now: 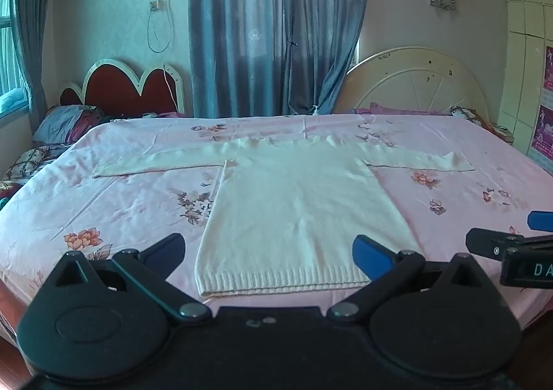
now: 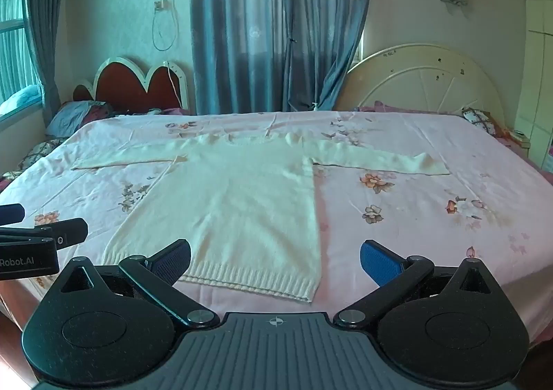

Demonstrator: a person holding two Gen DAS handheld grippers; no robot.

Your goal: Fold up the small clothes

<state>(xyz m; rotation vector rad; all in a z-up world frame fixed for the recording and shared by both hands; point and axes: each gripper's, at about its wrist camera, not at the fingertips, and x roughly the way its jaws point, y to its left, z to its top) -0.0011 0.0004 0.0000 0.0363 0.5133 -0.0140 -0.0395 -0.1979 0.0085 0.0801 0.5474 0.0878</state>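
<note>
A cream knitted sweater [image 1: 293, 203] lies flat on the bed, both sleeves spread out sideways and its ribbed hem nearest me. It also shows in the right wrist view [image 2: 238, 203]. My left gripper [image 1: 269, 257] is open and empty, held just above the hem near the bed's front edge. My right gripper [image 2: 276, 260] is open and empty, over the sweater's right hem corner. Each gripper shows at the edge of the other's view: the right one [image 1: 511, 234], the left one [image 2: 31, 227].
The bed has a pink floral sheet [image 1: 121, 203]. Pillows [image 1: 65, 123] lie at the far left, a cream headboard [image 1: 414, 79] and a red headboard [image 1: 124, 85] stand behind, with blue curtains [image 1: 273, 27] between. A wardrobe [image 1: 528, 44] stands at the right.
</note>
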